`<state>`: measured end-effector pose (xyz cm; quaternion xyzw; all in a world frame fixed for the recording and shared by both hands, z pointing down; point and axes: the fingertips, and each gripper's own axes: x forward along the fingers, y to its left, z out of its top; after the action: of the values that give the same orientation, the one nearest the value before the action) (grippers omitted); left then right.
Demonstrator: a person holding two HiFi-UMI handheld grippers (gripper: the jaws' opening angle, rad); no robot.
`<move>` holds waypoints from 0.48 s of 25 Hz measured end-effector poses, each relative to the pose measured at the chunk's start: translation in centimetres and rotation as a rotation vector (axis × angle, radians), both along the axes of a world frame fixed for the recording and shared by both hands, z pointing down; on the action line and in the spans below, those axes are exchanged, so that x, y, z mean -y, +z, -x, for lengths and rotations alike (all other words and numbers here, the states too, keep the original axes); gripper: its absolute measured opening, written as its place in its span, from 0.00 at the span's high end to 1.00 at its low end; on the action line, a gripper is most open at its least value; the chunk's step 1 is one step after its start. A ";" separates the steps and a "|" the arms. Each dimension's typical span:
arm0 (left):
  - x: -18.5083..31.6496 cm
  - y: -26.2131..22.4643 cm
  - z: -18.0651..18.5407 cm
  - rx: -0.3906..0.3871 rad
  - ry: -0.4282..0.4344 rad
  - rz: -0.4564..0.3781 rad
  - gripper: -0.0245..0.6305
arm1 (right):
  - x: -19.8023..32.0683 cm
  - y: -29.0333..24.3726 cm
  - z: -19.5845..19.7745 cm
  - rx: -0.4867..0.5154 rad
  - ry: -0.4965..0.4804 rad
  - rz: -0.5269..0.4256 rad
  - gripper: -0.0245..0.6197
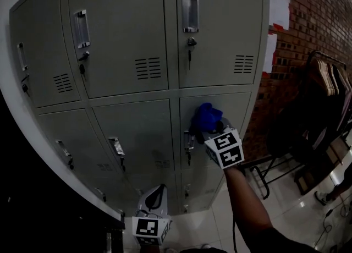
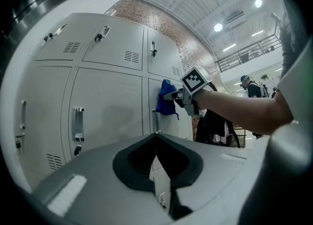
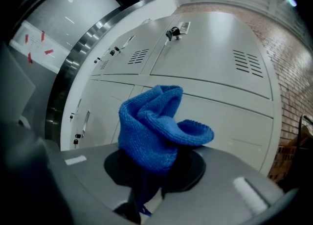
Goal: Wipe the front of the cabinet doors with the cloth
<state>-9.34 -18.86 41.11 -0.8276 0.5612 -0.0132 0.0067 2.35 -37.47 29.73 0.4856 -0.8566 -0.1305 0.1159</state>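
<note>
Right hand-held gripper (image 1: pixel 212 130) clamps one crumpled blue knitted cloth (image 1: pixel 206 115) against the grey metal locker cabinet (image 1: pixel 132 26), second-row right door, three doors per row. Left hand-held gripper (image 2: pixel 156 141) closed, empty, below it. Dark clothes rack (image 1: pixel 324 81) and red brick wall (image 1: pixel 308 21) right of cabinet.

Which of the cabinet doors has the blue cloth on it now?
The right-hand door of the middle row, below the top right door: the cloth is at its left edge, above its handle.
</note>
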 end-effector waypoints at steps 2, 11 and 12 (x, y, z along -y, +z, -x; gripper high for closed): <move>0.1 0.0 -0.1 0.002 0.003 0.002 0.95 | 0.3 -0.1 -1.3 0.002 0.029 -0.001 0.83; 0.3 0.7 -0.3 0.011 0.010 0.014 0.95 | 1.5 0.7 -9.6 0.017 0.177 0.007 0.83; 0.2 0.6 -0.2 0.012 0.008 0.014 0.95 | 1.7 0.6 -10.7 0.030 0.199 0.006 0.83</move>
<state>-9.09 -19.06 41.67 -0.8298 0.5577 -0.0220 0.0045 13.05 -39.16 30.35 0.5698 -0.8062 -0.1084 0.1169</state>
